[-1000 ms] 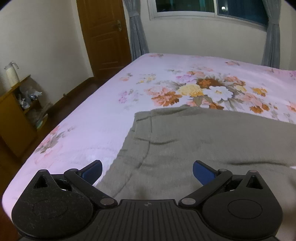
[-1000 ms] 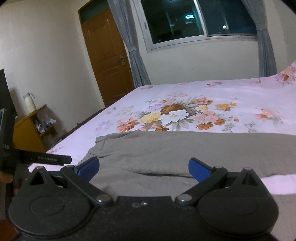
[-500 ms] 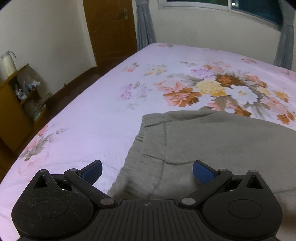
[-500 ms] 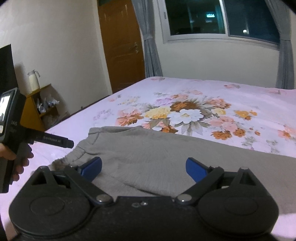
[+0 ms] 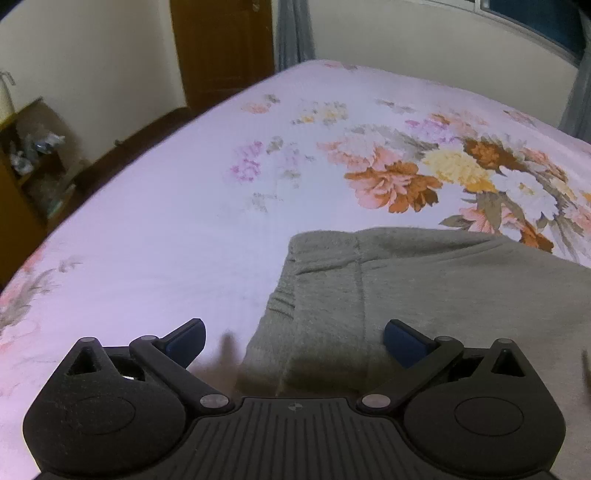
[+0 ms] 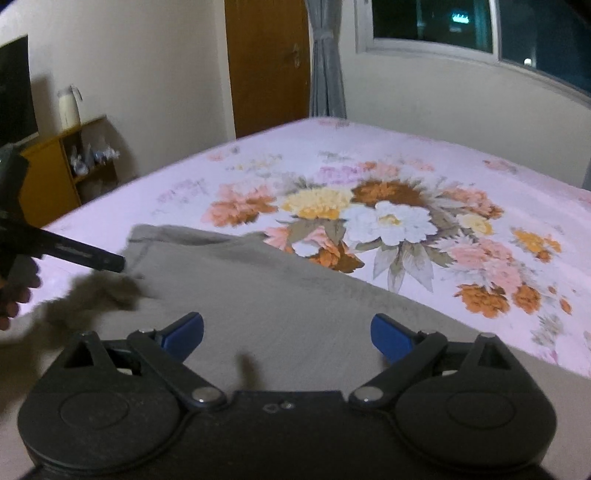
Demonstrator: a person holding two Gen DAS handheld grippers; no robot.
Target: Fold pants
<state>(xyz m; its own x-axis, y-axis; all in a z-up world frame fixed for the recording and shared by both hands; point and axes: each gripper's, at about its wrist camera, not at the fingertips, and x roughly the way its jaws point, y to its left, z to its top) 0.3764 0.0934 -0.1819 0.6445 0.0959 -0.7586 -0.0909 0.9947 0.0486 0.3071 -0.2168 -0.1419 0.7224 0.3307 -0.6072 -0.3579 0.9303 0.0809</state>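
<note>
Grey-green pants (image 5: 443,288) lie flat on a pink floral bedspread (image 5: 177,229). In the left wrist view the waistband corner (image 5: 317,243) sits just ahead, and my left gripper (image 5: 293,341) is open and empty, low over the pants' left edge. In the right wrist view the pants (image 6: 280,295) spread across the near bed, and my right gripper (image 6: 286,334) is open and empty above their middle. The left gripper's finger (image 6: 81,254) shows at the left of that view, beside the waistband corner.
A wooden door (image 6: 267,66), grey curtains (image 6: 327,59) and a dark window (image 6: 480,26) stand beyond the bed. A low yellow-brown shelf (image 6: 70,166) with a white jug (image 6: 68,107) stands at the left. The bed's left edge (image 5: 92,199) drops to the dark floor.
Both grippers have moved lower and closer over the pants. The left one has shifted toward the waistband corner at the pants' left edge. Both stayed open.
</note>
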